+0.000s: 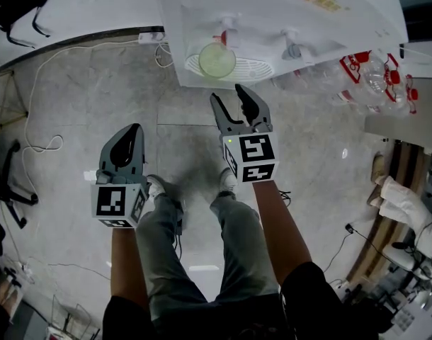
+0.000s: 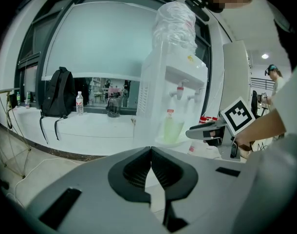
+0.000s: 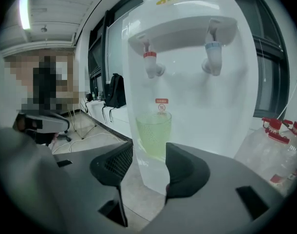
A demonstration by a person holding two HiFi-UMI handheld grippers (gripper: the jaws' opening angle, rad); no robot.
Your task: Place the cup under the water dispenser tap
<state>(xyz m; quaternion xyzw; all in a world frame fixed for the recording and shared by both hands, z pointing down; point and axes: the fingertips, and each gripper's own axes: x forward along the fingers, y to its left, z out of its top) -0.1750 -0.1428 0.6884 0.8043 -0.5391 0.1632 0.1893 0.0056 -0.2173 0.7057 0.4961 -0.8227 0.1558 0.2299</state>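
The green cup (image 1: pixel 217 59) sits under the red tap (image 1: pixel 225 37). The right gripper (image 1: pixel 229 99) has empty jaws, apart. The left gripper (image 1: pixel 134 130) has jaws together.

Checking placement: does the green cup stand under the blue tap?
No, the green cup stands below the red tap, left of the blue tap.

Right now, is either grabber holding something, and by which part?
Nothing is held. The right gripper is open and empty, the left gripper shut on nothing; the cup stands free under the tap.

Open floor (image 1: pixel 180 147) before dispenser (image 1: pixel 273 6), cup (image 1: pixel 217 59) on tray (image 1: pixel 256 69) under red tap (image 1: pixel 226 35), bottles (image 1: pixel 375 73) at right
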